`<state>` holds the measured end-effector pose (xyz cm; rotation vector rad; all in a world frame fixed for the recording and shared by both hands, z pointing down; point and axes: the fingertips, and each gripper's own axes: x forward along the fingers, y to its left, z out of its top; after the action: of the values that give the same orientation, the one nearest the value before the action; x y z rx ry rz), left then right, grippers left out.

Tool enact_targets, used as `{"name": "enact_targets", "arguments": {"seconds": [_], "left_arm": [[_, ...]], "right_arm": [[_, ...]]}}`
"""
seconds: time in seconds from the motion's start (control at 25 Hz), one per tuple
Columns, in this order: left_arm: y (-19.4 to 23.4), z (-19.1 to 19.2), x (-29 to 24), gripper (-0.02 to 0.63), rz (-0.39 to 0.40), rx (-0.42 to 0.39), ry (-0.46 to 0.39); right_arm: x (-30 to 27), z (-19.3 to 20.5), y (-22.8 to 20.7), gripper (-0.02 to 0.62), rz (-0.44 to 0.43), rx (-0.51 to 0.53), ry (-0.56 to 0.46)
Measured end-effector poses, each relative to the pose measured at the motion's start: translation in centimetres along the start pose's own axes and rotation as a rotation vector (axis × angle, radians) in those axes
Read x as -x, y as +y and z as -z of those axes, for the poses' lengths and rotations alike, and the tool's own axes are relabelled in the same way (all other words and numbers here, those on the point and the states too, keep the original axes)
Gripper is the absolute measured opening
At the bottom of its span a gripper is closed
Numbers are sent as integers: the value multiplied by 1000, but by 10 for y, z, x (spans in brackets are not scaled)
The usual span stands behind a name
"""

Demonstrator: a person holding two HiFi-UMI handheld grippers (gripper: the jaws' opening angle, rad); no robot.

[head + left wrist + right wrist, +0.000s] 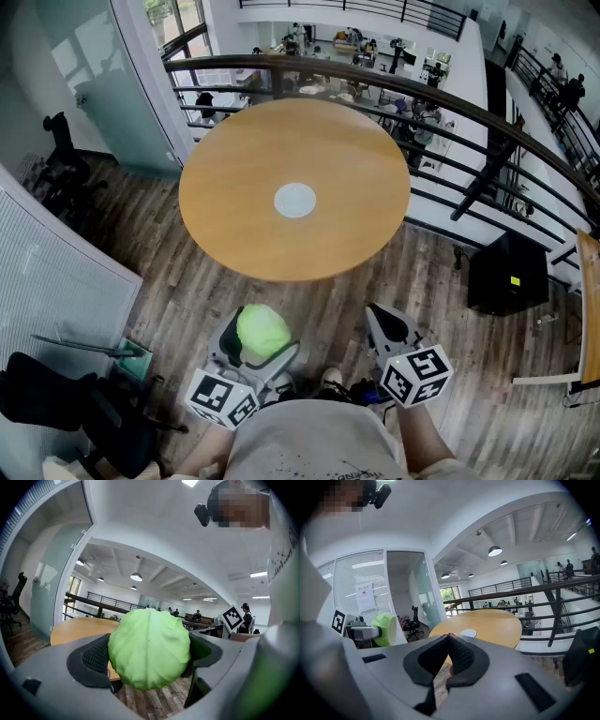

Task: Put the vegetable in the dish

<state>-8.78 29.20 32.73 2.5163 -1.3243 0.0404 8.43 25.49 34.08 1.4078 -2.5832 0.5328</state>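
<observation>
A pale green cabbage head [262, 329] fills the jaws of my left gripper [256, 341], which is shut on it over the wood floor, short of the table's near edge. In the left gripper view the cabbage [149, 648] is pressed between both black pads [96, 657] and hides much of the table. A small white dish [295, 200] lies at the centre of the round wooden table [356, 169]. My right gripper [384, 317] is beside the left one, shut with nothing in it. Its tips [450, 637] meet, and the dish [467, 633] shows beyond them.
A dark metal railing [469, 112] curves behind and to the right of the table. A black box [507, 272] stands on the floor at the right. A black office chair [61, 164] and a glass partition [112, 103] are at the left. White blinds [52, 281] run along the near left.
</observation>
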Motion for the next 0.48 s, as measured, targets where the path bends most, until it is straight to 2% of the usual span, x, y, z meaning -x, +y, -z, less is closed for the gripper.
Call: {"name": "enact_targets", "arguments": {"seconds": [0.48], "left_arm": [[5,2,-2,492,1,16,-1]], "right_arm": [[1,2,-4,25,16,3,-8]]}}
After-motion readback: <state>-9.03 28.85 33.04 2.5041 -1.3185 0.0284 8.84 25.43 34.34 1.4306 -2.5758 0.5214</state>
